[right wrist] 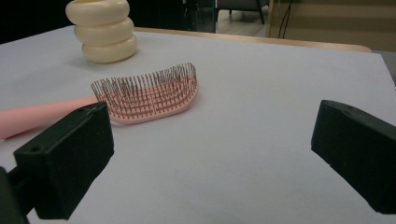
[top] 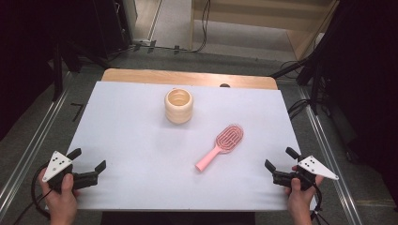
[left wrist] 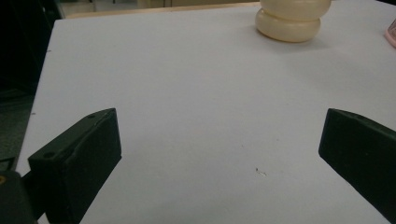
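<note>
Both sets of jaws stand wide apart with nothing between them, the left gripper (top: 88,165) low at the near left corner of the white tabletop (top: 141,150) and the right gripper (top: 278,161) at the near right, likely a resting spread that leaves the middle free. The pink hairbrush (top: 220,146), nearest the right gripper, lies bristles up right of centre with its handle slanting toward the near edge, and the cream ribbed cup (top: 179,106) stands upright well beyond it. The right gripper view shows the brush's (right wrist: 149,95) wire bristles and curved head side-on just past its jaws, whereas the left gripper view catches the cup's (left wrist: 288,25) base and a pink sliver at the frame's right edge.
</note>
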A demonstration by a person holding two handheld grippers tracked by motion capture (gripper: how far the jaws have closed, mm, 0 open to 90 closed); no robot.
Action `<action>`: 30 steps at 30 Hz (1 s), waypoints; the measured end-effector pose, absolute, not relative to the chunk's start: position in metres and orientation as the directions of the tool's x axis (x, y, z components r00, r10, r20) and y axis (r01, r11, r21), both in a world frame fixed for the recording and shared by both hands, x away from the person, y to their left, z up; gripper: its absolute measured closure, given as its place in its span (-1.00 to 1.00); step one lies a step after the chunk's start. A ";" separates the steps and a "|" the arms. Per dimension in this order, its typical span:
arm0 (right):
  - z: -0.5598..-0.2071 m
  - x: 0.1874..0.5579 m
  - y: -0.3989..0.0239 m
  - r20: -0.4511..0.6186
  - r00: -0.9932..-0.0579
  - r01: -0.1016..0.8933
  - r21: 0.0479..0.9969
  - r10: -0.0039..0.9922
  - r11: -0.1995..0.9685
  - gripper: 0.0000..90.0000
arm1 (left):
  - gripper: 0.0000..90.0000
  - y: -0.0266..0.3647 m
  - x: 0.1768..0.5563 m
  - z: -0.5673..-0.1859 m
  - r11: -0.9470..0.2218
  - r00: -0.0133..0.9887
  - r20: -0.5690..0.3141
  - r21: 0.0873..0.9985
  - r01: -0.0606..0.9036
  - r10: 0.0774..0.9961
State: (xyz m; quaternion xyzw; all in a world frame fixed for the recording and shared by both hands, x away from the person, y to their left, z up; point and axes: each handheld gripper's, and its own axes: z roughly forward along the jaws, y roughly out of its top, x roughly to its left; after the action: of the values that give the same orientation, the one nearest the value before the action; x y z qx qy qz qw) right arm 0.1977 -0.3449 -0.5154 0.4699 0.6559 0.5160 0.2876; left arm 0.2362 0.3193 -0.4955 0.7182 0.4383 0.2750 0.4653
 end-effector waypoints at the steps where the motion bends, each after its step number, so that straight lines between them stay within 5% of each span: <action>1: -0.515 0.198 -0.345 0.108 -0.393 0.320 0.947 0.913 0.026 -1.00 | -1.00 0.318 0.236 -0.495 -0.171 0.470 -0.027 0.911 0.375 0.882; 30: -0.516 0.197 -0.342 0.095 -0.406 0.320 0.946 0.909 0.043 -1.00 | -1.00 0.241 0.254 -0.446 -0.269 0.621 0.006 0.905 0.331 0.784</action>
State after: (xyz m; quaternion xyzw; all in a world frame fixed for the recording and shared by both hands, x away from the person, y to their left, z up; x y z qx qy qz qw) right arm 0.1969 -0.3419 -0.5156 0.4635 0.6629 0.5133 0.2869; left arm 0.2545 0.2407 -0.4461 0.7610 0.3661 0.2354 0.4810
